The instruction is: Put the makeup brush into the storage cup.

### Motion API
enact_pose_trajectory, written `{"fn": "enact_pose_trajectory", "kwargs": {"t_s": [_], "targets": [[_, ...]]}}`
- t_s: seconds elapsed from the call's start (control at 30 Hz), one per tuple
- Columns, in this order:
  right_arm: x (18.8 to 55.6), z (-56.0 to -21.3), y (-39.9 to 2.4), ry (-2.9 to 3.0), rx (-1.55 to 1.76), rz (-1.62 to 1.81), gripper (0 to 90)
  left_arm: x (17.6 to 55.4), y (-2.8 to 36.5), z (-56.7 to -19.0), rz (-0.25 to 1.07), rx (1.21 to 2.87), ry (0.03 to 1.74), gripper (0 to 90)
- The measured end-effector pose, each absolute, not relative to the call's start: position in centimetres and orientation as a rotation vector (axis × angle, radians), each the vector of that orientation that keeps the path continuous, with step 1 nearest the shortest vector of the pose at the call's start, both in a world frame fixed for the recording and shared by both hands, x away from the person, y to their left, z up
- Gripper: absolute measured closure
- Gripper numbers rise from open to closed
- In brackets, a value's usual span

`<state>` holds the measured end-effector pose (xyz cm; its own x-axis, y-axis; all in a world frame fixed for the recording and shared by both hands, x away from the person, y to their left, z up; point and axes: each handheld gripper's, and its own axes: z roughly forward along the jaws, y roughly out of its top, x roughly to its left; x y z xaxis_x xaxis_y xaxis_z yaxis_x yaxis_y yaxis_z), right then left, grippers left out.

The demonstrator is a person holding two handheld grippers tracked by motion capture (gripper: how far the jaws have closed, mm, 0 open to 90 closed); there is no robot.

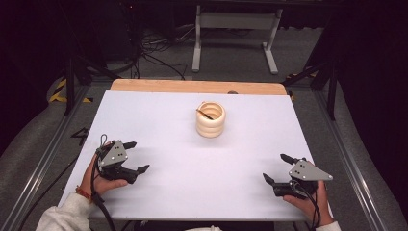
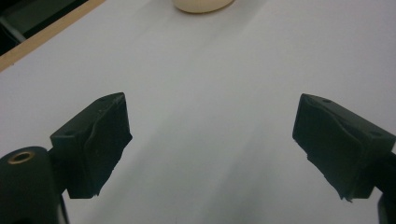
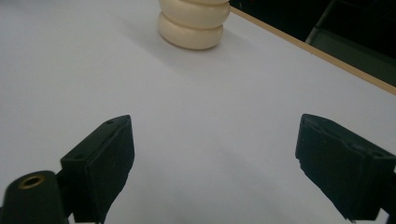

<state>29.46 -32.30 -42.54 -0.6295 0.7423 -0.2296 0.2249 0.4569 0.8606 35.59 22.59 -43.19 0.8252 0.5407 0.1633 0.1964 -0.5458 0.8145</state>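
Cream ribbed holder [image 1: 210,119] upright mid-table [image 1: 159,115], perhaps a dark stick inside, left gripper [image 1: 136,157] and right gripper [image 1: 277,168] both spread wide, empty

Matt white table [image 1: 159,125], glossy cream holder [image 1: 210,126]

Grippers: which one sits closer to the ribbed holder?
Hard to call; the left gripper looks marginally nearer the holder. The right gripper sits lower, nearer the person's table edge.

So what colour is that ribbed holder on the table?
Cream, the ribbed holder; clearest in the right gripper view.
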Motion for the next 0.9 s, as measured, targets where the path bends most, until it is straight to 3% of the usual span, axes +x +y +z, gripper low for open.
{"fn": "enact_pose_trajectory", "kwargs": {"t_s": [0.9], "targets": [[29.5,-42.8,-32.7,2.093,0.819,1.122,12.8,33.8,26.2,-45.8,0.382,2.112,0.65,11.4]]}}
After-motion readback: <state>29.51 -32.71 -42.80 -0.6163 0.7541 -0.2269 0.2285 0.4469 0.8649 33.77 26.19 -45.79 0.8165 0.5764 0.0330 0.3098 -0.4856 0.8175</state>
